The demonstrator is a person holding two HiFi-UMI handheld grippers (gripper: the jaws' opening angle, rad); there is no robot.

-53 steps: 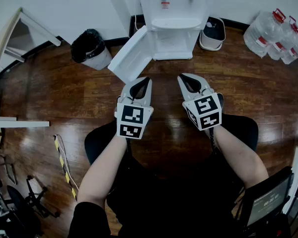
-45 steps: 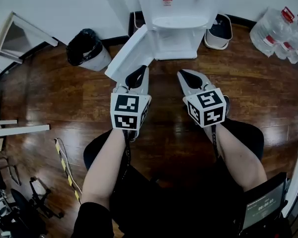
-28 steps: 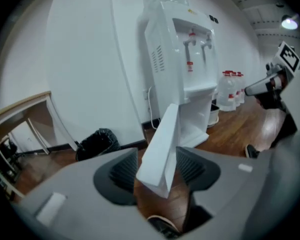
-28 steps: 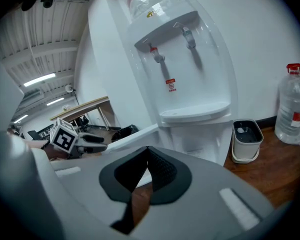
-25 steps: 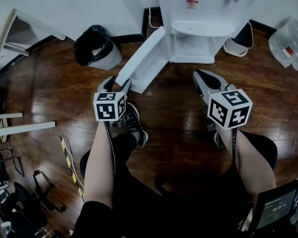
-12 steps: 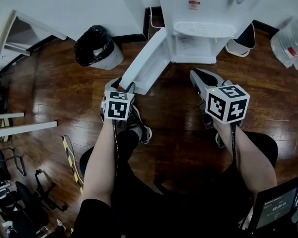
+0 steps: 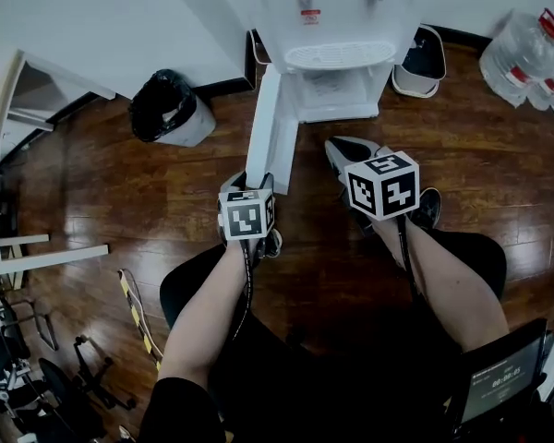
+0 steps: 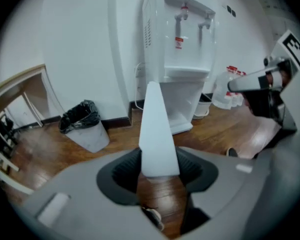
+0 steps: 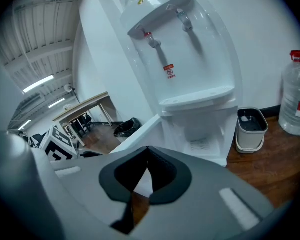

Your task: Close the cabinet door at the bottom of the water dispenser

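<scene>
The person's forearms are reaching forward over the dark wooden floor (image 7: 120, 183). The left gripper (image 7: 252, 184) is gripping the free edge of the cabinet door (image 7: 270, 123); in the left gripper view its jaws are standing apart, pressing on both faces of the white panel (image 8: 157, 134). The right gripper (image 7: 340, 148) is hovering just right of the door, its jaws pressed together with nothing between them (image 9: 147, 151). The door is standing open, roughly square to the front of the water dispenser (image 7: 337, 26), hinged at the cabinet's left side. A black-lined bin (image 7: 166, 109) is sitting left of the dispenser, a small white bin (image 7: 420, 58) and water bottles (image 7: 526, 58) to its right.
</scene>
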